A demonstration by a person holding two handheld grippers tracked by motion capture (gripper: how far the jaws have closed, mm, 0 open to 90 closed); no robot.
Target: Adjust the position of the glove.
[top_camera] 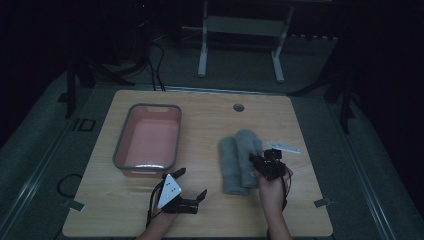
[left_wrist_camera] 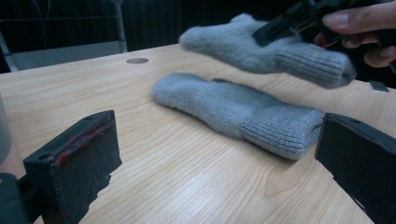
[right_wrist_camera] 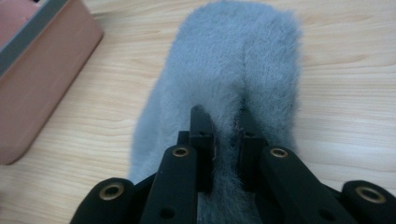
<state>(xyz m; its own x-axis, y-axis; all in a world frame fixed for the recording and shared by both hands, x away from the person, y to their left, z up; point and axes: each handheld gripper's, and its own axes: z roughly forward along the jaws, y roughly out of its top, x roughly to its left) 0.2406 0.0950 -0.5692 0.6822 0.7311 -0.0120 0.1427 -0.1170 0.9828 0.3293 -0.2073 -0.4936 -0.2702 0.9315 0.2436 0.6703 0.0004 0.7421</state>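
I am holding my right gripper (right_wrist_camera: 224,135) with its jaws clamped on a pinch of grey fleece: a fold of the upper mitten (right_wrist_camera: 233,70) is squeezed between them, and the rest of that mitten is stretching away ahead of the jaw tips. In the left gripper view this same mitten (left_wrist_camera: 261,49) is hanging clear of the wooden table (left_wrist_camera: 187,177), gripped at its ribbed cuff end by the right gripper, with the fingers (left_wrist_camera: 355,21) of my hand wrapping the tool.

The second mitten (left_wrist_camera: 233,109) is lying flat on the table, beneath and just beside the lifted one. It is sitting ahead of my left gripper (left_wrist_camera: 215,154), between the lines of its two jaws but beyond their tips, its ribbed cuff nearest the right-hand jaw. Those jaws are standing wide apart with nothing but bare table between them.

A pink basin (right_wrist_camera: 32,70) with a grey rim is sitting off to the left of the right gripper's jaws, well apart from the fleece.
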